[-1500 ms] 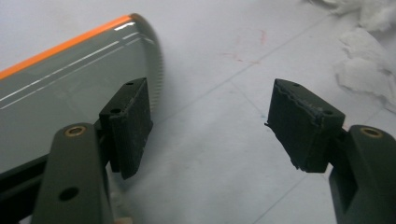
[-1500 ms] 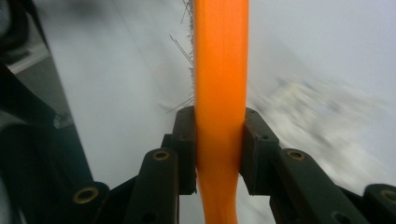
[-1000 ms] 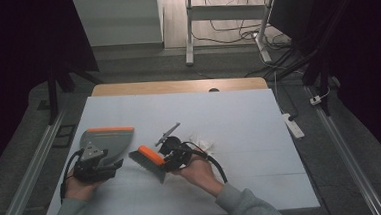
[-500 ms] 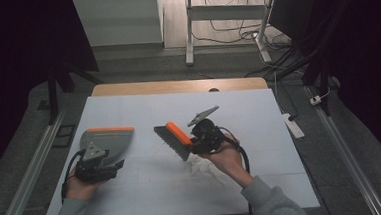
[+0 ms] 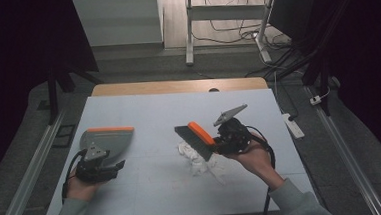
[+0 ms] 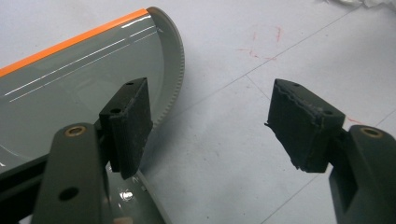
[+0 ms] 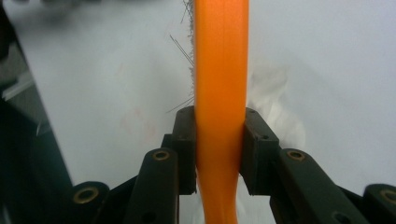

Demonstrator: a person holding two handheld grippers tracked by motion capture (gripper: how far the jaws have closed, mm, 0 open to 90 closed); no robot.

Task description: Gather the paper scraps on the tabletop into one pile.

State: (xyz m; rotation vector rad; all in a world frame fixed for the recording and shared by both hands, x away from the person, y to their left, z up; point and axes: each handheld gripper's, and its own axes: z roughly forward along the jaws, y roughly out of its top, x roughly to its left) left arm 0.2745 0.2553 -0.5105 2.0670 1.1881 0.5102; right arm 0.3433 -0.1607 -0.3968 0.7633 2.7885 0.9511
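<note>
Pale table (image 5: 159,114): brush (image 5: 196,139) clamped in right hand-held gripper (image 5: 219,142), seemingly above tissue (image 5: 198,162).

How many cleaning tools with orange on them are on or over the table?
2. The grey plastic dustpan with an orange edge lies at the table's left; the orange-handled brush with dark bristles is held above the white crumpled paper, right of centre.
</note>
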